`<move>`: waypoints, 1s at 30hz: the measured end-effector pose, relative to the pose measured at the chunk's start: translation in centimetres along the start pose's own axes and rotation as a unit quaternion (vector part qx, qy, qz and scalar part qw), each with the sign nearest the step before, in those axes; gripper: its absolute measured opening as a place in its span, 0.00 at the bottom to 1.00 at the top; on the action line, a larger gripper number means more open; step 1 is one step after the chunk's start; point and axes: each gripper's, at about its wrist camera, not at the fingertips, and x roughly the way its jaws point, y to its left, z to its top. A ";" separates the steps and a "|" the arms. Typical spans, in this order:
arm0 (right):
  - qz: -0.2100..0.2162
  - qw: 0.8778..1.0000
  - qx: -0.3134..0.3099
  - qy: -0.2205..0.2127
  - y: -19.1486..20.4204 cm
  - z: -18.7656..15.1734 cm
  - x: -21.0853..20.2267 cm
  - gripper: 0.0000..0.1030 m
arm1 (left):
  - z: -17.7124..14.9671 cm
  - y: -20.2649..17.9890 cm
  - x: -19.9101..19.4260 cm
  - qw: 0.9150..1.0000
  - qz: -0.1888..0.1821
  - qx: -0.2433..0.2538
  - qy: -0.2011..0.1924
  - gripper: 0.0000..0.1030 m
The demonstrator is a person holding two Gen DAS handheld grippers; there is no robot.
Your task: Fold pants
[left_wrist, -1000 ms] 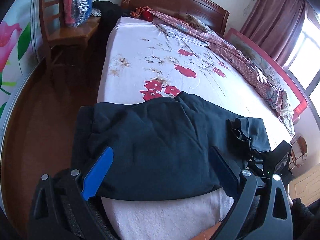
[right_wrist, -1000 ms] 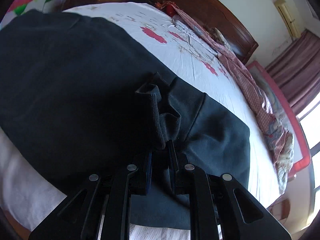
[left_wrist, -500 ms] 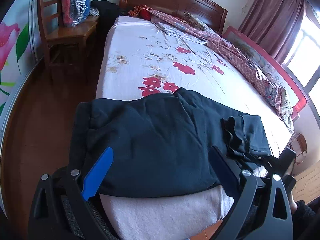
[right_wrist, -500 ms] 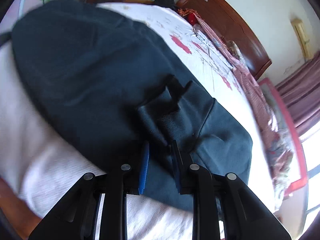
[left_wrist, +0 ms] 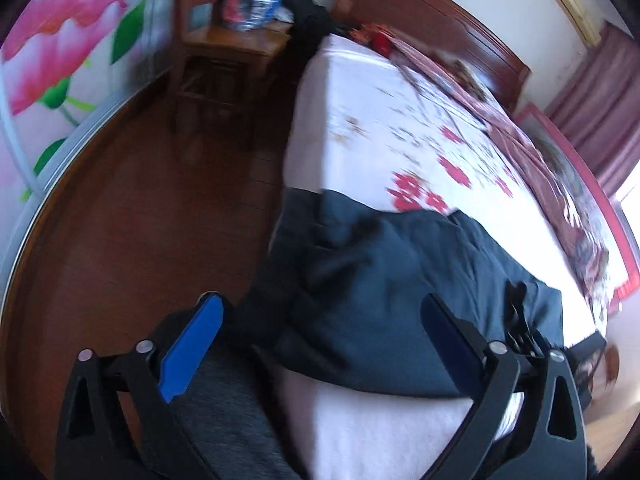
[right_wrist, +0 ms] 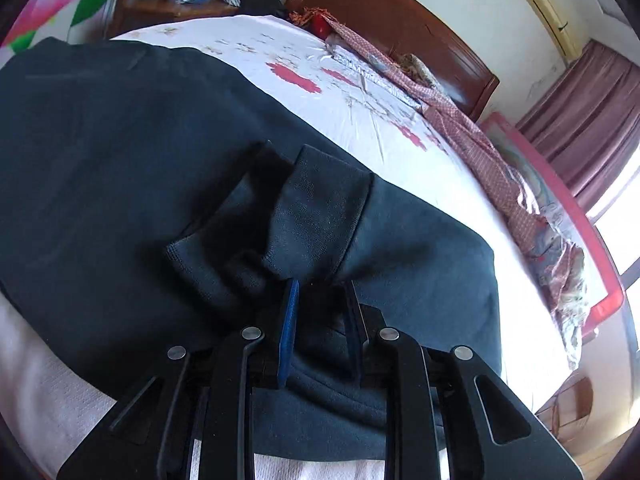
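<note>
The dark navy pants [left_wrist: 384,280] lie folded across the near end of the bed, one side hanging over the bed's left edge. My left gripper [left_wrist: 320,312] is open and empty, above the pants' left part near that edge. In the right wrist view the pants [right_wrist: 120,152] fill the left and middle. My right gripper [right_wrist: 320,292] is nearly closed, its fingers on either side of a bunched ribbed cuff [right_wrist: 304,220] that stands up from the pants' right end. Whether the pads pinch the cloth is hard to tell.
The bed has a white sheet with red flowers [left_wrist: 420,160] and a white towel [left_wrist: 380,432] at the near end. A wooden chair [left_wrist: 224,40] with a plastic bag stands by the dark floor [left_wrist: 140,208] at left. A pink patterned quilt [right_wrist: 480,148] lies along the far side.
The left gripper has swung left, towards the bed's left edge and floor, still open. The right gripper has opened slightly around the cuff and come closer to it.
</note>
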 end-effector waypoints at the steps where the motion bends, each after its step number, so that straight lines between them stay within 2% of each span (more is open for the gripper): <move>1: 0.012 1.000 0.019 0.009 -0.8 0.4 -0.1 0.21 | 0.2 1.2 0.3 1.000 -0.015 -0.021 0.008 0.98; 3: 0.032 0.998 0.055 0.021 -2.0 1.1 -0.8 0.21 | 0.4 3.9 1.6 0.993 -0.065 -0.089 0.032 0.98; 4: 0.036 0.997 0.066 0.025 -2.3 1.7 -1.4 0.21 | 0.3 5.1 2.3 0.987 -0.097 -0.123 0.042 0.98; 6: 0.041 0.996 0.072 0.028 -2.9 2.2 -2.4 0.21 | -0.5 7.7 4.3 0.956 -0.174 -0.225 0.071 0.98; 8: 0.050 0.996 0.076 0.024 -2.6 2.7 -3.8 0.21 | -1.6 8.9 5.8 0.932 -0.203 -0.285 0.095 0.98; 9: 0.054 0.995 0.074 0.024 -2.7 2.8 -3.9 0.21 | -2.4 9.4 6.5 0.916 -0.225 -0.316 0.101 0.98; 10: 0.053 0.996 0.072 0.022 -2.8 3.1 -4.3 0.21 | -3.2 9.7 6.9 0.907 -0.228 -0.339 0.106 0.98; 11: 0.055 0.996 0.069 0.018 -2.6 3.2 -4.8 0.21 | -3.8 9.8 7.4 0.901 -0.231 -0.351 0.111 0.98; 14: 0.059 0.997 0.054 0.005 -2.0 3.5 -5.7 0.21 | -4.3 9.7 7.7 0.904 -0.220 -0.351 0.104 0.98; 15: 0.062 0.997 0.049 0.001 -1.7 3.8 -5.9 0.21 | -4.4 9.7 8.3 0.899 -0.230 -0.359 0.103 0.98; 17: 0.062 0.997 0.047 -0.009 -1.1 4.3 -6.2 0.21 | -5.5 9.9 10.3 0.874 -0.238 -0.406 0.126 0.98; 18: 0.064 0.997 0.048 -0.016 -1.2 5.0 -6.3 0.21 | -6.2 10.1 11.4 0.863 -0.242 -0.420 0.140 0.98; 19: 0.066 0.996 0.051 -0.020 -1.2 5.4 -6.6 0.21 | -6.9 10.2 12.2 0.857 -0.232 -0.437 0.146 0.98; 21: 0.072 0.996 0.056 -0.021 -1.3 5.9 -6.9 0.21 | -7.3 10.0 12.9 0.851 -0.243 -0.449 0.121 0.97; 24: 0.079 0.995 0.054 -0.017 -0.7 5.9 -7.4 0.21 | -7.1 9.7 13.4 0.853 -0.249 -0.448 0.103 0.95; 25: 0.079 0.995 0.052 -0.014 -0.4 5.7 -7.6 0.21 | -6.9 9.6 13.5 0.860 -0.244 -0.438 0.094 0.88; 26: 0.081 0.995 0.051 -0.010 -0.2 5.6 -7.6 0.21 | -6.6 9.8 13.5 0.868 -0.240 -0.428 0.085 0.76; 27: 0.086 0.995 0.052 -0.006 -0.1 5.5 -7.5 0.21 | -6.4 9.8 13.7 0.868 -0.254 -0.420 0.078 0.71; 28: 0.086 0.995 0.056 -0.004 -0.1 5.3 -7.5 0.21 | -6.4 10.0 13.9 0.866 -0.259 -0.421 0.077 0.67; 29: 0.087 0.994 0.062 0.000 -0.1 5.1 -7.4 0.21 | -6.3 10.3 14.2 0.862 -0.264 -0.426 0.077 0.57; 30: 0.090 0.994 0.068 0.003 -0.1 4.8 -7.4 0.21 | -6.5 10.6 14.4 0.853 -0.278 -0.435 0.074 0.46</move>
